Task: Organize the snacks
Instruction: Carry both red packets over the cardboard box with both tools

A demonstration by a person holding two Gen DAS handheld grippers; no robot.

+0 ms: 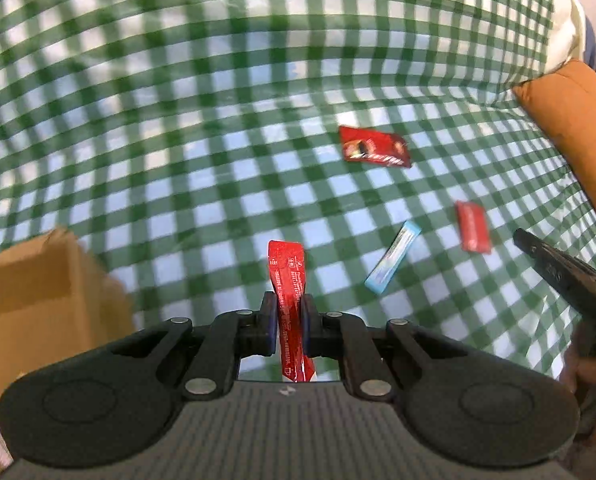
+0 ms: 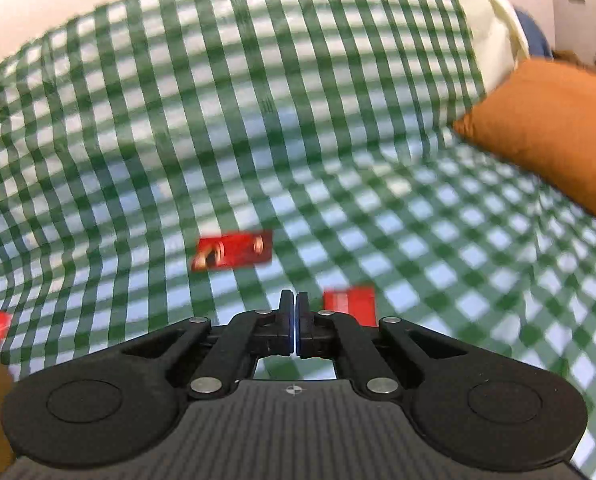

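Left gripper (image 1: 289, 312) clamped on a long red foil snack stick (image 1: 286, 276); the stick's long axis runs straight out along the fingers, its free end projecting forward past the pads, its tail back toward the camera. The open brown cardboard box (image 1: 46, 280) sits just to the lower left of this gripper, nearer to it than to the other hand, so the drop calls, by my reckoning, for a short swing leftward. Right gripper (image 2: 295, 312) nearly closed, only a thin slit between the pads, nothing seen in it. Outward on the green-and-white checked cloth (image 1: 218, 140), to the right of the held stick: 1 light blue wrapped bar (image 1: 391, 258), 1 small red packet (image 1: 473, 226), 1 larger red wrapper (image 1: 373, 147), all apart. An orange cushion (image 1: 569, 120) at far right.
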